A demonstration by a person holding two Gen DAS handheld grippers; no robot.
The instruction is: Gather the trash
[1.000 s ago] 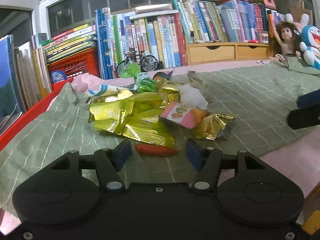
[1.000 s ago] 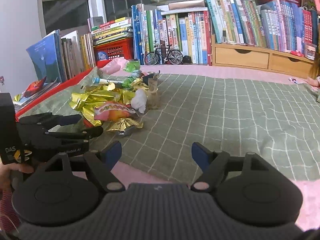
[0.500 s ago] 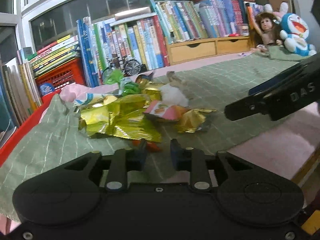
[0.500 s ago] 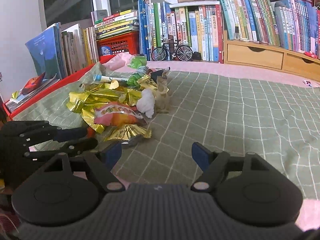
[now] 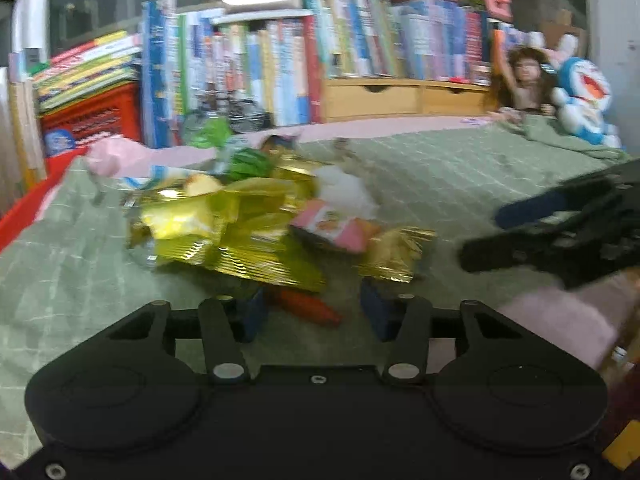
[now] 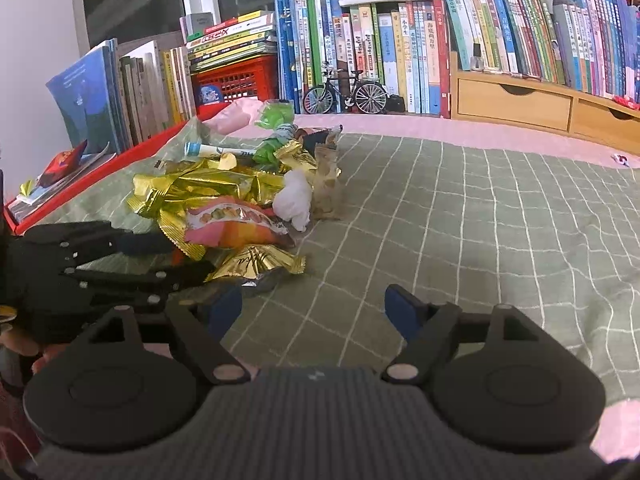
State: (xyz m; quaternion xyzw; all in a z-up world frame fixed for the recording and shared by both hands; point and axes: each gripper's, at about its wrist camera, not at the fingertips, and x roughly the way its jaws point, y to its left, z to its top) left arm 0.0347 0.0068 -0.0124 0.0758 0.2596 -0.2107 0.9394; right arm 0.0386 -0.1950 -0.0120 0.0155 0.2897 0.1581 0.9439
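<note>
A trash pile lies on the green checked cloth (image 6: pixel 460 220): gold wrappers (image 5: pixel 224 236), a pink snack bag (image 5: pixel 332 228), a white tissue wad (image 5: pixel 348 192) and green wrappers (image 5: pixel 248 164). My left gripper (image 5: pixel 314 312) is open at the pile's near edge. A small red wrapper (image 5: pixel 308 306) lies between its fingers, close to the left one. The view is blurred. My right gripper (image 6: pixel 312 306) is open and holds nothing, just right of the pile, near a gold wrapper (image 6: pixel 260 262). The left gripper (image 6: pixel 176 256) shows at the left of the right wrist view.
Rows of books (image 6: pixel 360 48) and a red crate (image 6: pixel 236 80) line the back, with a toy bicycle (image 6: pixel 344 92) and wooden drawers (image 6: pixel 512 100). A doll (image 5: pixel 524 80) and a blue plush (image 5: pixel 584 96) sit far right. A red tray edge (image 6: pixel 80 184) borders the left.
My left gripper narrowed around the red wrapper half a second ago and now stands open again. My right gripper has moved closer to the pile.
</note>
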